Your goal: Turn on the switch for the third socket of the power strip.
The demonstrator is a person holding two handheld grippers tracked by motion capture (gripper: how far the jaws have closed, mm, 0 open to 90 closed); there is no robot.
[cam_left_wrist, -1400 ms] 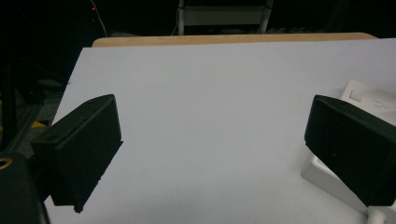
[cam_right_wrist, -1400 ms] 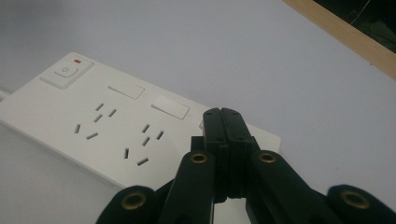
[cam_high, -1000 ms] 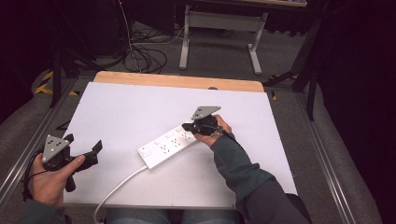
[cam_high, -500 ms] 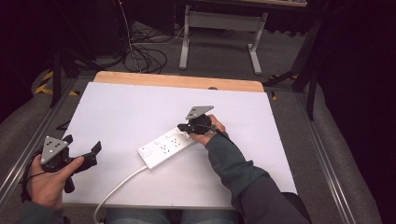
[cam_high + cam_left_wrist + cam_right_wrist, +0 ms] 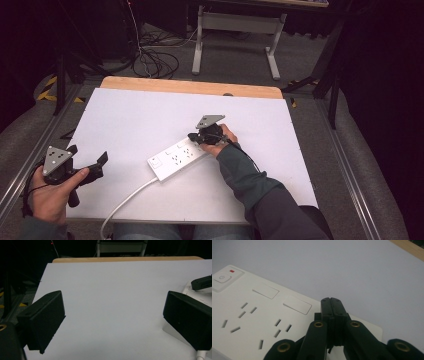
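Power strip (image 5: 178,158): was laid flat and slantwise near the middle of the white table (image 5: 125,120), its white cable (image 5: 127,200) trailing off toward the near edge; the switch end (image 5: 222,278), marked by a small red light, was turned toward the person's left.

Right gripper (image 5: 196,137): was seen closed, the jaws pressed together with nothing between them (clearest in the right gripper view (image 5: 333,308)), and was held low over the far end of the strip, at or just above its top face; whether contact was made could not be told.

Left gripper (image 5: 90,161): was held with its jaws spread wide and empty, near the left front corner of the table, well apart from the strip; through it the right edge of the strip was glimpsed beside one jaw (image 5: 187,315).

Step in hand: was judged to be a press or nudge on the strip with the closed tip.

How it is done well: the shut tip should be kept on the blank plastic and clear of the socket slots (image 5: 282,328); force should be applied straight down or along the strip's length, so that the body is not spun; the cable should be left slack; the open gripper could be brought to the near end as a brace.
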